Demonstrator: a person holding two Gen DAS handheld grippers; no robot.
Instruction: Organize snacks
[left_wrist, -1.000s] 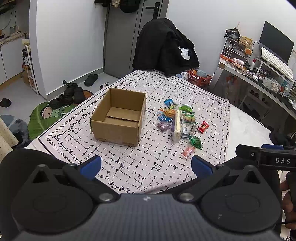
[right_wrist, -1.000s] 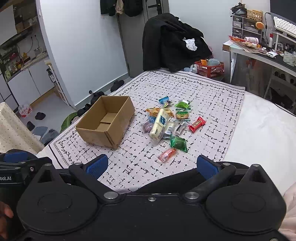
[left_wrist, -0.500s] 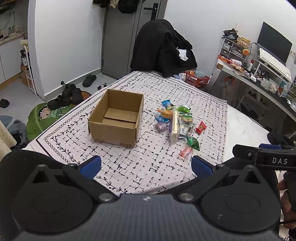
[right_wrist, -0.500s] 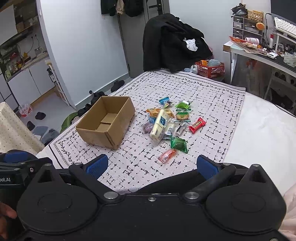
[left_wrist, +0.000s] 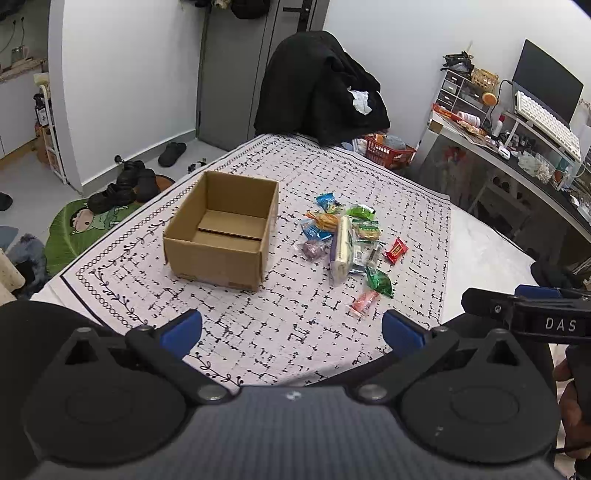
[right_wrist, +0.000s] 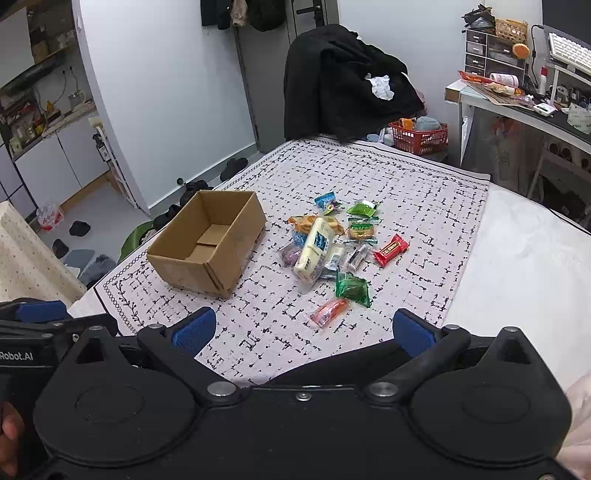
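An open, empty cardboard box (left_wrist: 221, 230) (right_wrist: 207, 243) sits on the patterned cloth. To its right lies a pile of several wrapped snacks (left_wrist: 343, 236) (right_wrist: 325, 240): a long pale pack (right_wrist: 314, 249), a red bar (right_wrist: 390, 250), a green packet (right_wrist: 352, 288) and an orange-pink one (right_wrist: 327, 312) nearest me. My left gripper (left_wrist: 291, 330) is open and holds nothing, well short of the box. My right gripper (right_wrist: 303, 332) is open too, just short of the orange-pink snack.
The cloth covers a white table (right_wrist: 517, 258). A chair draped with black clothes (left_wrist: 321, 88) stands at the far edge, with a red basket (right_wrist: 417, 136) beside it. A cluttered desk (left_wrist: 517, 147) runs along the right. Shoes (left_wrist: 125, 184) lie on the floor at left.
The left gripper's view has drifted slightly, so box and snacks sit a little higher and further left. The right view is nearly unchanged. Both grippers stay open.
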